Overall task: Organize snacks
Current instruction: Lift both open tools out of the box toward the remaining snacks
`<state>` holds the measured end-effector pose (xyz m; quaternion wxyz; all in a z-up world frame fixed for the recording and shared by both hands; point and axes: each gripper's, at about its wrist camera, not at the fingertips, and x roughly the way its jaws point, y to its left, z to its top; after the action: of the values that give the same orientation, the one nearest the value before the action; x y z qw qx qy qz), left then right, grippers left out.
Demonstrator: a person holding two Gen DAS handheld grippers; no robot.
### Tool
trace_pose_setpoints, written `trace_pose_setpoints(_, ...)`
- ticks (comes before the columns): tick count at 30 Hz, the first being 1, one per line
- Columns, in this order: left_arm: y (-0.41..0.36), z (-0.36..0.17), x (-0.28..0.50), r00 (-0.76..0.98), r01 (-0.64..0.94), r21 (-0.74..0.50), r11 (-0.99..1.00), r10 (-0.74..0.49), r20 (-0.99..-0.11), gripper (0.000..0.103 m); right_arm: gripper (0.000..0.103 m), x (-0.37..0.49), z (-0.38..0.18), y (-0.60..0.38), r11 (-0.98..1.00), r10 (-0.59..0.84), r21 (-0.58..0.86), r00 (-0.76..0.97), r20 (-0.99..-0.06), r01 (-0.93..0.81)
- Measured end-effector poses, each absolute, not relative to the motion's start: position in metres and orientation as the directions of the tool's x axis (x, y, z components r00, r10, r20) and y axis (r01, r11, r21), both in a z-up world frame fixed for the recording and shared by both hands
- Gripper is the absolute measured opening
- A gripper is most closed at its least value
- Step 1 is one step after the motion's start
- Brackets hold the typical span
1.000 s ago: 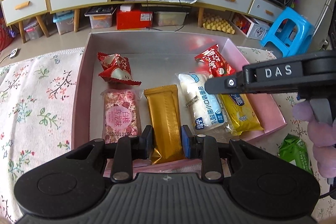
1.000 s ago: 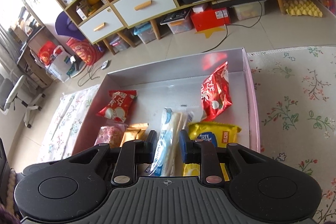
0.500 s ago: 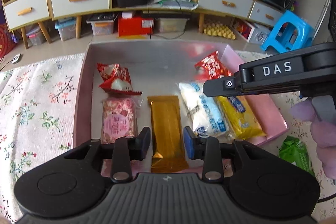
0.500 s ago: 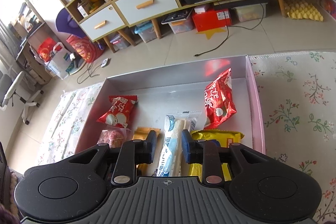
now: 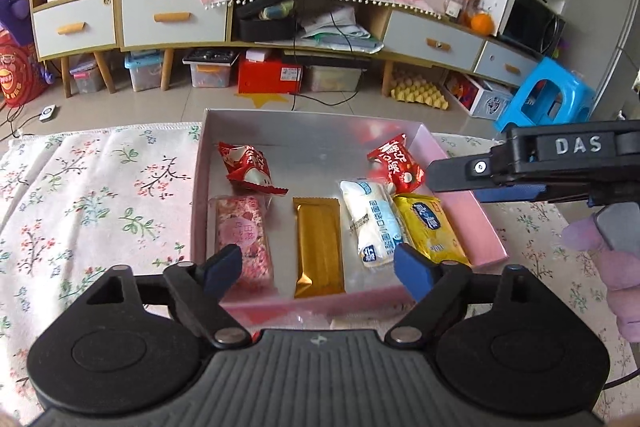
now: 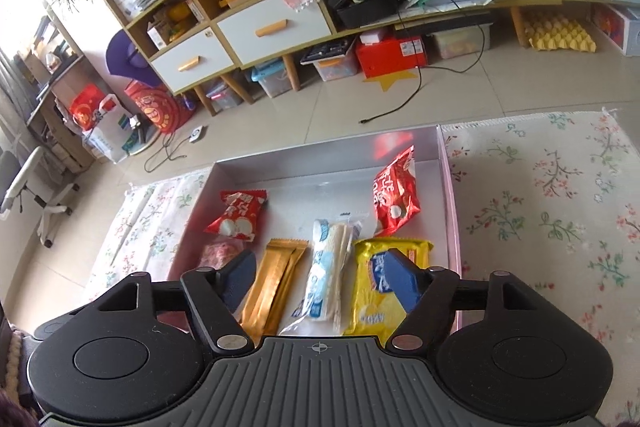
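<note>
A pink box (image 5: 464, 201) (image 6: 450, 211) holds several snacks: a pink nougat pack (image 5: 240, 235), a gold bar (image 5: 318, 245) (image 6: 274, 279), a white-blue pack (image 5: 374, 221) (image 6: 326, 265), a yellow pack (image 5: 428, 227) (image 6: 372, 291) and two red packs (image 5: 248, 167) (image 5: 396, 163). My left gripper (image 5: 318, 269) is open and empty above the box's near edge. My right gripper (image 6: 320, 279) is open and empty above the near row; it shows from the side in the left wrist view (image 5: 480, 179).
The box lies on a floral cloth (image 5: 100, 195) (image 6: 552, 203). Beyond it are tiled floor, a low cabinet with drawers (image 5: 172, 15), a blue stool (image 5: 544, 99) and a red box (image 5: 270, 75).
Both grippers have opened wide and drawn back and up from the box. The snacks have not moved.
</note>
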<state>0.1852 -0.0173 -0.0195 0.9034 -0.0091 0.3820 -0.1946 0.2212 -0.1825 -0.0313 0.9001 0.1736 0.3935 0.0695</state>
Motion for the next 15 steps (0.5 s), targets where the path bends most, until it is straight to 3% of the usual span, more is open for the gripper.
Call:
trace_pose_setpoints(8,-0.009,-0.008,0.161,0.643,0.353,-0.131,0.926,-0.342,-0.685,0.096,0.087,0.195,-0.021,-0.173,0.936,0.254,0.352,0.693,-0.675,0.000)
trace_pose_setpoints(15,0.000,-0.005,0.145,0.651,0.357,-0.089,0.930,-0.316,-0.690,0.101,0.088,0.175,-0.021,-0.164,0.945,0.242,0.328,0.678,-0.695,-0.001)
